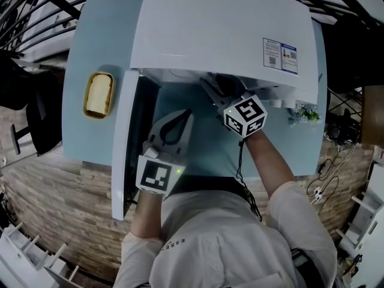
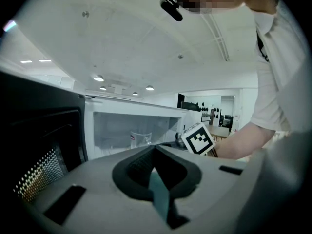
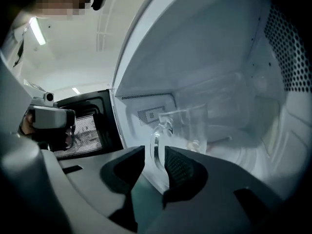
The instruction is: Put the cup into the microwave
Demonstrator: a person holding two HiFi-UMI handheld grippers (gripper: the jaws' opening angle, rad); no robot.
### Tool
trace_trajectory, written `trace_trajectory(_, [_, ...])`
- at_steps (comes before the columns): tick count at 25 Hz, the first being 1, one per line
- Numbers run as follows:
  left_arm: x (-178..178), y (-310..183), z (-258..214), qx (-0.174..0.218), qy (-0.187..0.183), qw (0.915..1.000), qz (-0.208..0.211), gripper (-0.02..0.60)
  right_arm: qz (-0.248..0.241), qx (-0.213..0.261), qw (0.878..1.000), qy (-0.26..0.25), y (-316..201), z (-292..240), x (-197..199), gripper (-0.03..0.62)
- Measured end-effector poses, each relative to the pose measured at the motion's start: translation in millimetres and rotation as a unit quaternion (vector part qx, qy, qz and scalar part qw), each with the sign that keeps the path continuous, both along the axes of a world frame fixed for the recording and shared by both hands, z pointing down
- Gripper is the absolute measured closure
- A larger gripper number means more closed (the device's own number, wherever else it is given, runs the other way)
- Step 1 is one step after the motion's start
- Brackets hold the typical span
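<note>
The microwave (image 1: 222,35) stands on a pale blue table (image 1: 90,53), and its door (image 1: 123,155) is swung wide open on its left side. The cup (image 3: 195,126), a clear glass one with a handle, is already inside the microwave, upright and low over the floor of the cavity. Whether its base is fully down is hard to tell, because the glass blends with the white walls.

The right gripper (image 3: 155,160) reaches in through the microwave's opening. Its jaws are drawn close with the cup's handle in the narrow gap between them, and they look to be pinching it. In the head view only the rear of this gripper and its marker cube show at the mouth of the microwave, since the roof hides the jaws.

The left gripper (image 2: 155,150) hangs in front of the microwave, near the open door. Its jaws are pressed together at the tips with nothing between them.

A yellow dish (image 1: 99,94) sits on the table to the left of the microwave, well apart from the door.

The main part of the task looks nearly done, as the cup is within the cavity. What seems left is to settle it if it is not yet down, spread the right jaws off the handle and draw that gripper out. The door is not yet closed.
</note>
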State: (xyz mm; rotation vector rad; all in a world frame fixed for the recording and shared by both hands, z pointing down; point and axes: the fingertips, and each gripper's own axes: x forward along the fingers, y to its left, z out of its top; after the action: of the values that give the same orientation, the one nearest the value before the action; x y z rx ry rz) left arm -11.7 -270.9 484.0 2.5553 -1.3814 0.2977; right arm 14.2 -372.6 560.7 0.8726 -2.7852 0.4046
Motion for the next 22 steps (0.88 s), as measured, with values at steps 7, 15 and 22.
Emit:
trace_trajectory(7, [-3,-1,-21,0.019,-0.002,0.9998,0.001,0.58,0.054,-0.013,0.998,-0.02,13,-30,30,0.474])
trace_trajectory(15, [-3,2,-65,0.047,0.025,0.9986,0.004,0.58,0.069,0.012,0.997,-0.022,41,-86,45,0.519])
trace_trajectory(22, [1,14,-110,0.092,0.024,0.9952,0.022,0.58,0.096,0.048,0.993,-0.045,63,-153,60,0.572])
